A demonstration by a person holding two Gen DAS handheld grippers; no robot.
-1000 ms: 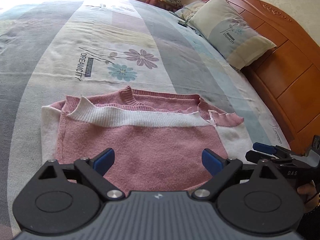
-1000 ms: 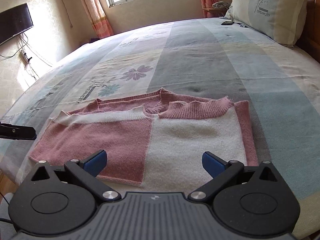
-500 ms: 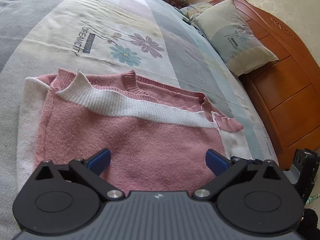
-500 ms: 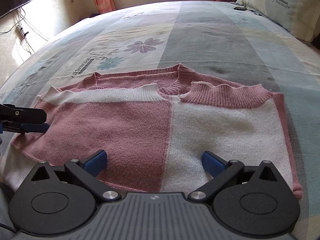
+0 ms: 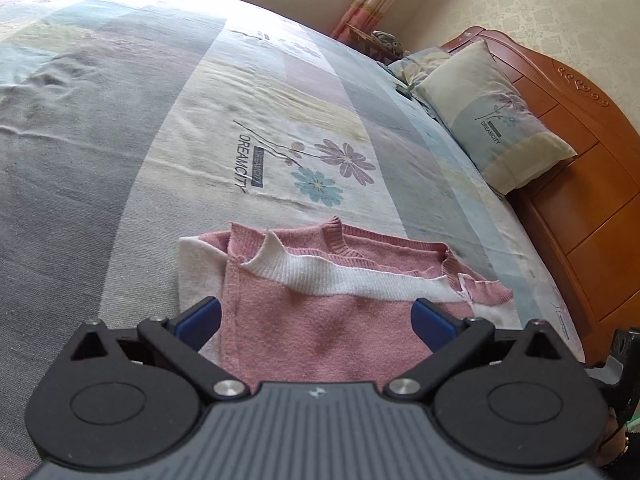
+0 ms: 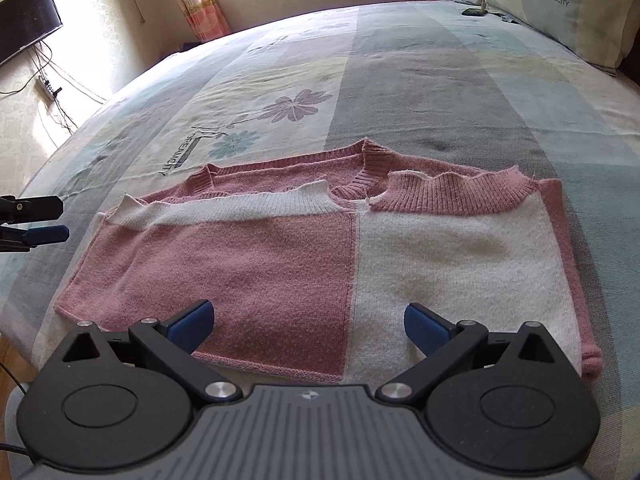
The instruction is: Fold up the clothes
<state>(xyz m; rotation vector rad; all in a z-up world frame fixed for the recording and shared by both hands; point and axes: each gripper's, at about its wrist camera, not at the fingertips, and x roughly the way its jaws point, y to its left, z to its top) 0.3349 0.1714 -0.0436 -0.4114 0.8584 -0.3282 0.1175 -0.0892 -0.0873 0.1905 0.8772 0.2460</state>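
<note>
Right wrist view: sweater (image 6: 320,256), pink and white, folded flat on bedspread (image 6: 420,80) near the bed's front edge, ribbed hems toward the far side. Right gripper (image 6: 306,324) over near hem, blue pads (image 6: 424,326) spread wide, nothing pinched. Left gripper (image 6: 40,220) visible at left edge, just beside sweater's left side, not touching. Left wrist view: left gripper (image 5: 316,320) fully spread, empty, above sweater (image 5: 320,320) end; left pad (image 5: 200,318) over the white border. Pillow (image 5: 492,116) against wooden headboard (image 5: 580,184), well apart from sweater. TV (image 6: 24,20) on far wall.
</note>
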